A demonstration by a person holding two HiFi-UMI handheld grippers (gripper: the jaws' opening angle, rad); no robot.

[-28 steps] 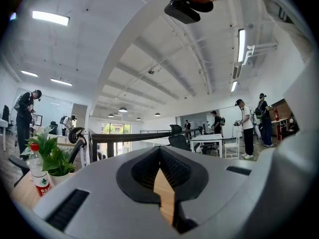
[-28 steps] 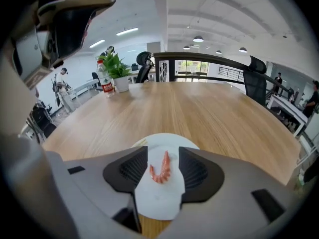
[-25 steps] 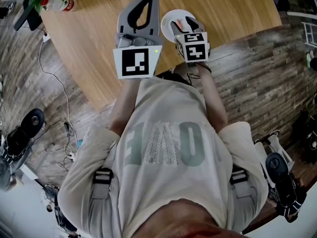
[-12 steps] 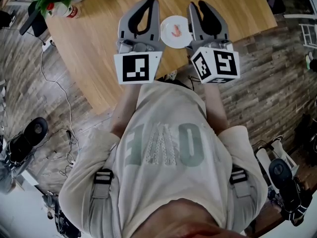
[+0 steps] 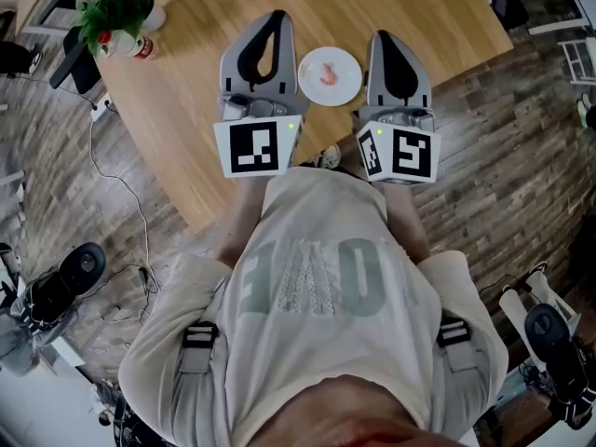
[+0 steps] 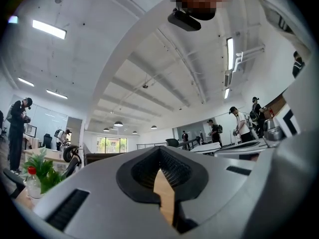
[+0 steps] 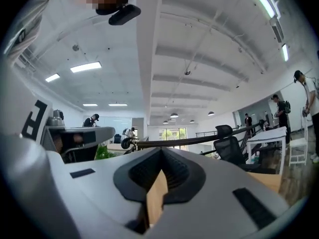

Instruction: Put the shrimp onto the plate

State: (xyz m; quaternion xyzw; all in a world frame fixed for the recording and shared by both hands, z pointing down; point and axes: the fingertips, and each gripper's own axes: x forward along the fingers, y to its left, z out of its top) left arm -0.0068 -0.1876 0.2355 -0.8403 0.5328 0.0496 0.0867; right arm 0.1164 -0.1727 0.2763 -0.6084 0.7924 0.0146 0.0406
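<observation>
A small pink shrimp [image 5: 328,74] lies on a white round plate [image 5: 345,89] on the wooden table [image 5: 186,91]. My left gripper [image 5: 276,17] rests on the table just left of the plate, jaws shut and empty. My right gripper [image 5: 383,36] rests just right of the plate, also shut with nothing in it. Neither gripper touches the plate. In the left gripper view the left gripper [image 6: 160,156] points up at the ceiling with its jaws together, and the right gripper [image 7: 160,156] shows the same in the right gripper view. The shrimp is out of sight in both gripper views.
A potted plant [image 5: 116,17] and a red-topped bottle [image 5: 142,47] stand at the table's far left. The table's near edge [image 5: 200,208] runs just before my body. Cables [image 5: 130,212] lie on the wooden floor at left. Other people stand in the background of the gripper views.
My right gripper drew back from over the plate to its right side and its jaws went from open to shut. The shrimp stays on the plate. The left gripper barely moved.
</observation>
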